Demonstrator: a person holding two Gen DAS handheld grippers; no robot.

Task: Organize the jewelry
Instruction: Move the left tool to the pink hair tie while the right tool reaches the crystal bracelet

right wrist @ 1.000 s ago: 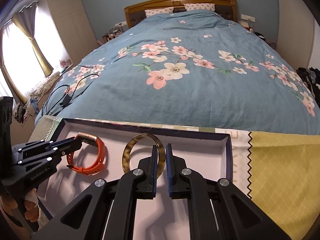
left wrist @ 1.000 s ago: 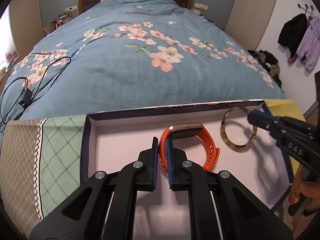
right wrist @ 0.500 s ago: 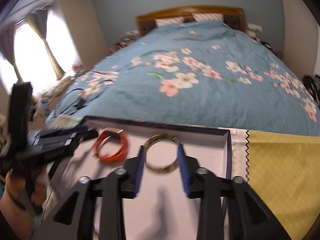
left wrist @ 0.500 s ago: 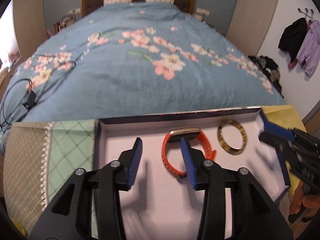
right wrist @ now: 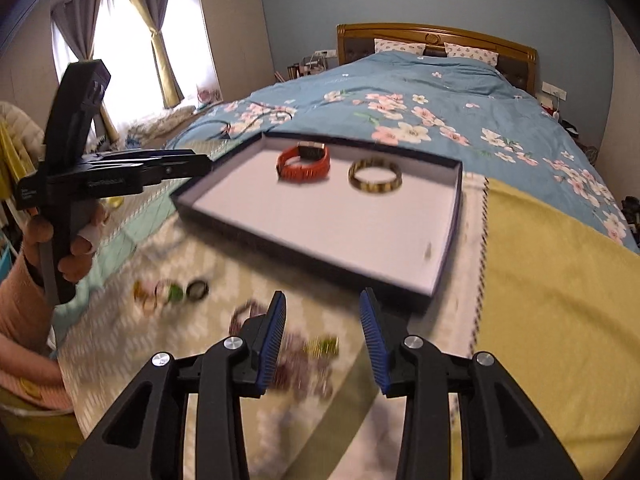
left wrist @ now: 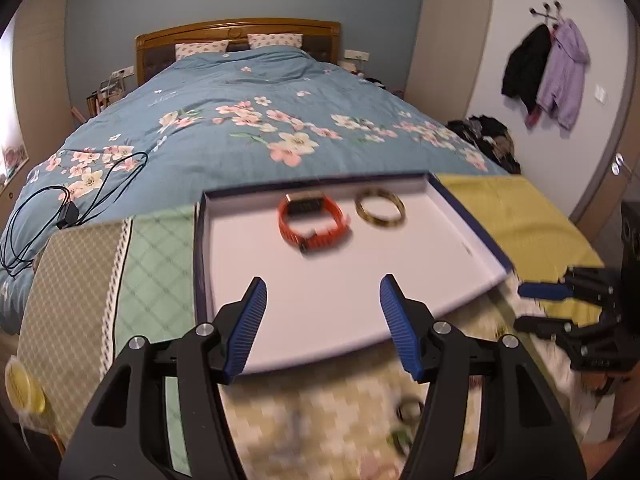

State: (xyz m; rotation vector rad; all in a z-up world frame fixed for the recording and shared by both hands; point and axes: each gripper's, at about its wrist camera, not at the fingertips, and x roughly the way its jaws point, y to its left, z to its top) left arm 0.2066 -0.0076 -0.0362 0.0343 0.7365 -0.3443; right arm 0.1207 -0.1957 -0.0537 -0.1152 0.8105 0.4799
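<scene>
Inside the shallow box [left wrist: 472,224] at the foot of the bed, the orange watch band [left wrist: 312,220] and the tortoiseshell bangle [left wrist: 380,208] are lying side by side near the far wall, close together but not touching. A second ago each piece was pinched in shut tongs; both are now resting free on the white floor of the box.

The left tongs [left wrist: 322,324] are hanging above the near edge of the box with the jaws opening, nothing between them. The right tongs [right wrist: 322,340] are standing at a moderate gap, also empty, and are now positioned over the patterned cloth [right wrist: 120,340] short of the box instead of inside it.

Two items are therefore stored. Remaining work is judged to be on the cloth: a row of small rings [right wrist: 172,292] and a blurred beaded cluster [right wrist: 300,360] are lying loose in front of the box, the cluster directly below the right tongs. Motion blur is preventing a count of these pieces.
</scene>
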